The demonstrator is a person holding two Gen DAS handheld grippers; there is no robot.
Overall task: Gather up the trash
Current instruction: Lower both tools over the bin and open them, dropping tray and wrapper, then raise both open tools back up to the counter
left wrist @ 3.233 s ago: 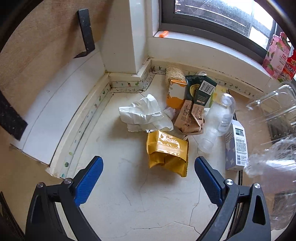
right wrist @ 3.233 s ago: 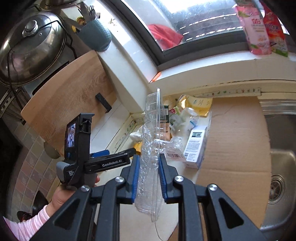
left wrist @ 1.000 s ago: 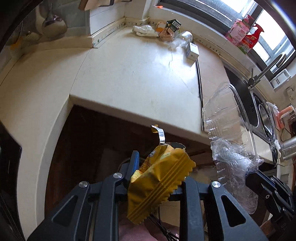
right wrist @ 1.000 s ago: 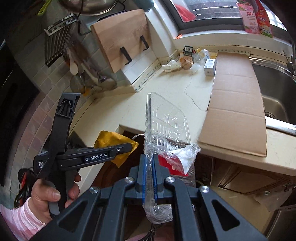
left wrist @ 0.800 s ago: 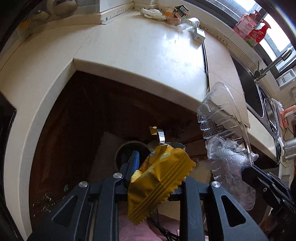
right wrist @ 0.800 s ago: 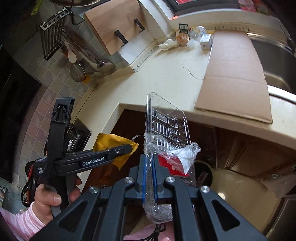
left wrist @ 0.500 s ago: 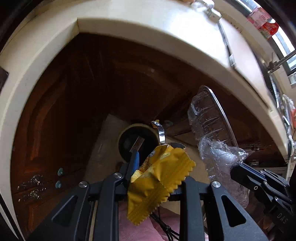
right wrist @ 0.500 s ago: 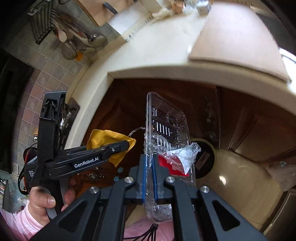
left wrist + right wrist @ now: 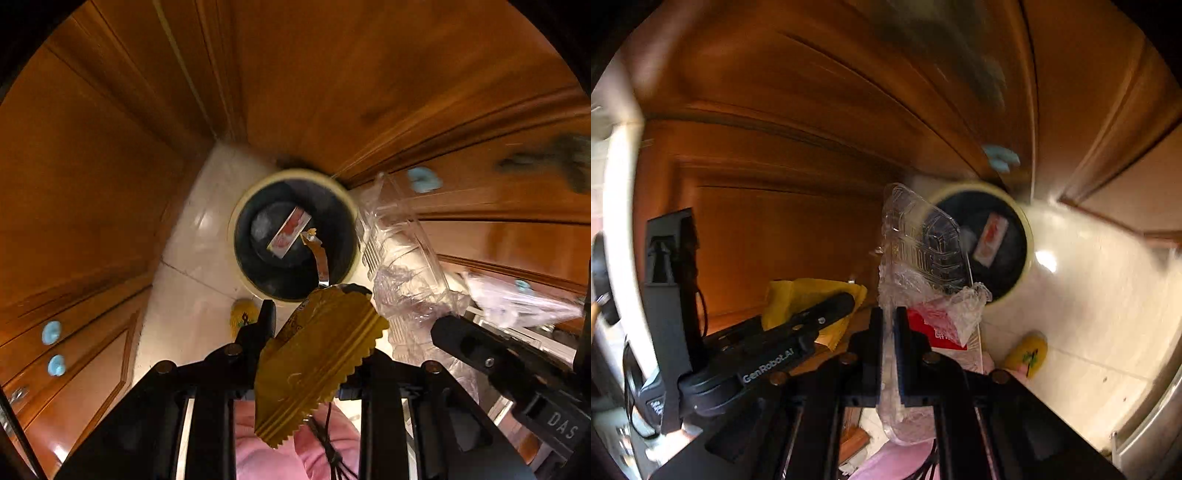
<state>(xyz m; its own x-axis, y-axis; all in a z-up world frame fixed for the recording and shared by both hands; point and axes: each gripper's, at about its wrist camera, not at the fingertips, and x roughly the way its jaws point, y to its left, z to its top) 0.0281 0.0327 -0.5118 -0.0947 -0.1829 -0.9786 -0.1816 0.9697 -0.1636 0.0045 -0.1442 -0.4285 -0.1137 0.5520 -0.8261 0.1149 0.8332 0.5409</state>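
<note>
Progress: mid-task, two items picked, none dropped yet. Your left hand-held gripper (image 9: 314, 354) clamps yellow snack wrapper (image 9: 317, 358), held above and just short of round trash bin (image 9: 295, 236) on floor. Your right hand-held gripper (image 9: 890, 332) closed tight on clear plastic clamshell (image 9: 916, 251) with crumpled film, beside bin mouth. Bin already holds one red-white packet (image 9: 290, 236). Left to do: release both over bin; any further trash not in view. Writing: "GenRobot.AI" on left tool body, "DAS" on right tool; red label on clamshell unreadable.
</note>
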